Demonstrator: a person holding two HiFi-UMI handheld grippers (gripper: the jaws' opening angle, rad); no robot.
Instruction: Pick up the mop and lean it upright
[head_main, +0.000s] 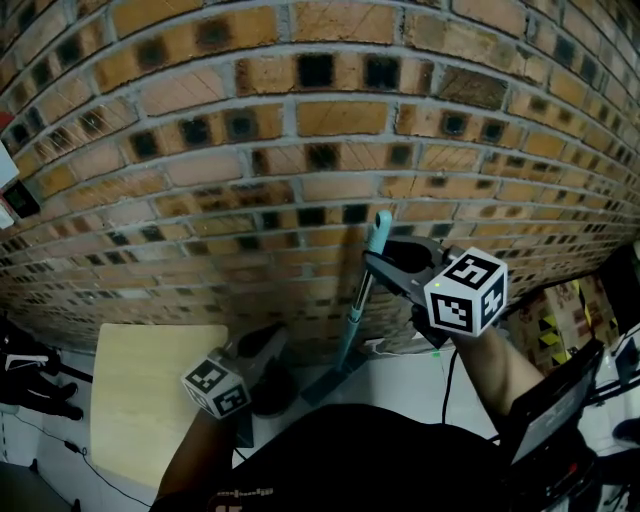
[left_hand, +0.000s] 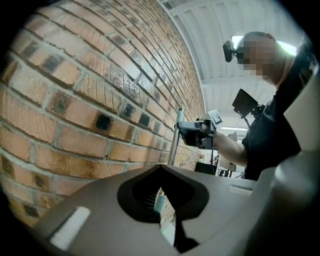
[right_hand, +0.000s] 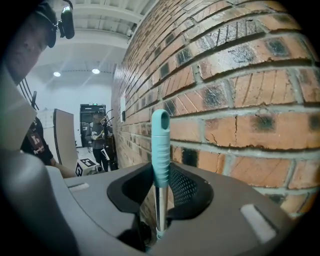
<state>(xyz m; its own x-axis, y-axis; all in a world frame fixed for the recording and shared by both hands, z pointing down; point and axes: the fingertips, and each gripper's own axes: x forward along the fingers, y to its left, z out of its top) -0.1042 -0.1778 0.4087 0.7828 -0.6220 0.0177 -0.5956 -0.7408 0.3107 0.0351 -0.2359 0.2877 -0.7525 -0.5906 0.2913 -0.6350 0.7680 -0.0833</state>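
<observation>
The mop stands nearly upright against the brick wall (head_main: 300, 120). Its teal handle (head_main: 380, 232) is at the top, the metal pole (head_main: 358, 305) runs below it, and the flat grey head (head_main: 325, 385) rests on the floor. My right gripper (head_main: 375, 262) is shut on the pole just under the teal grip (right_hand: 160, 145), which rises out between its jaws. My left gripper (head_main: 278, 338) is lower and to the left, shut and empty, apart from the pole. In the left gripper view the pole (left_hand: 172, 150) and right gripper (left_hand: 184, 127) show ahead along the wall.
A pale wooden board (head_main: 150, 390) lies at the lower left. A dark screen on a stand (head_main: 555, 405) and boxes with yellow-black marks (head_main: 560, 310) are at the right. Another person (right_hand: 97, 132) stands far down the wall. A dark round object (head_main: 272, 392) sits below the left gripper.
</observation>
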